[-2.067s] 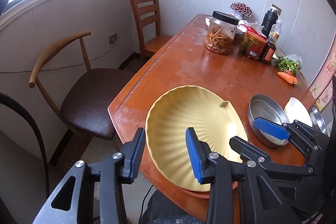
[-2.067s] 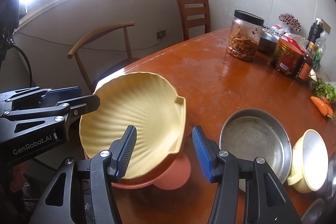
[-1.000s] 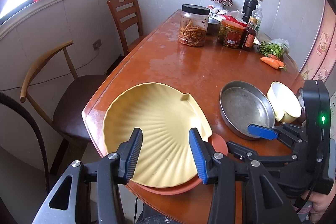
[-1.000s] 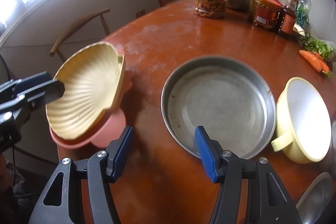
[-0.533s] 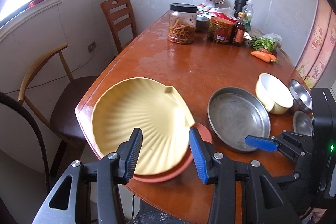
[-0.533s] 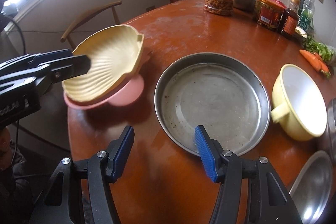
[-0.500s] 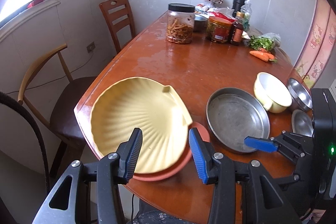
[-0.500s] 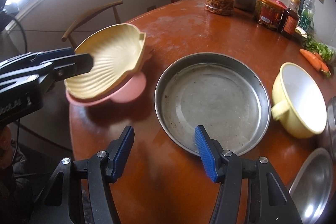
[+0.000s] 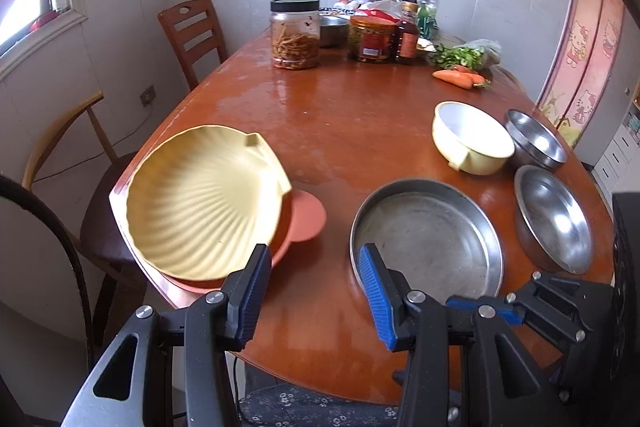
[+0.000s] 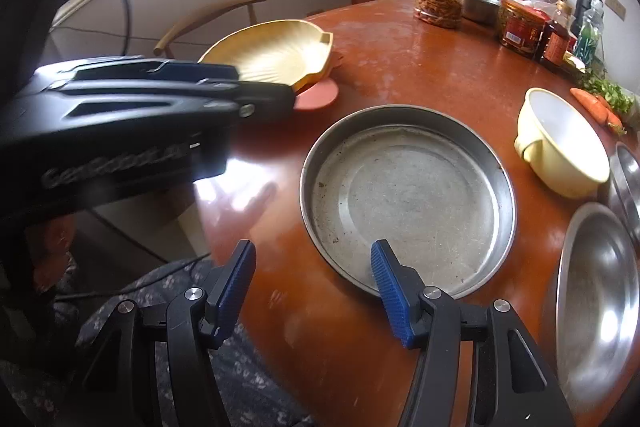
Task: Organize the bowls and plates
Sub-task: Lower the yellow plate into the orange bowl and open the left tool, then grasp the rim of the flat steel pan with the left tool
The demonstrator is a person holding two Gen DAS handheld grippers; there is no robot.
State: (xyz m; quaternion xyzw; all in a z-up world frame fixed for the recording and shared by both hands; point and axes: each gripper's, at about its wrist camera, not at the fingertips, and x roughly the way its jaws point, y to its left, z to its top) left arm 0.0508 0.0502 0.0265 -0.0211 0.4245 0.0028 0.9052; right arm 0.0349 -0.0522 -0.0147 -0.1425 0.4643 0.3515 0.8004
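A yellow shell-shaped plate (image 9: 204,203) lies on a terracotta plate (image 9: 306,215) at the table's near left edge; it also shows in the right wrist view (image 10: 272,57). A round steel pan (image 9: 428,239) (image 10: 408,195) sits to its right. A yellow bowl with a handle (image 9: 472,139) (image 10: 560,147) and two steel bowls (image 9: 554,219) (image 9: 534,139) lie further right. My left gripper (image 9: 312,291) is open and empty, above the table edge between the plates and the pan. My right gripper (image 10: 312,291) is open and empty at the pan's near rim.
At the far end of the wooden table (image 9: 344,115) stand a jar of dried strips (image 9: 295,34), a red-labelled jar (image 9: 370,39), bottles (image 9: 408,35), greens and carrots (image 9: 460,77). Two chairs (image 9: 192,35) (image 9: 72,147) stand on the left.
Both grippers have pulled back and to the right. The left gripper has drawn away from the shell plate, which stays on the terracotta plate. The right gripper has backed off to the pan's near rim.
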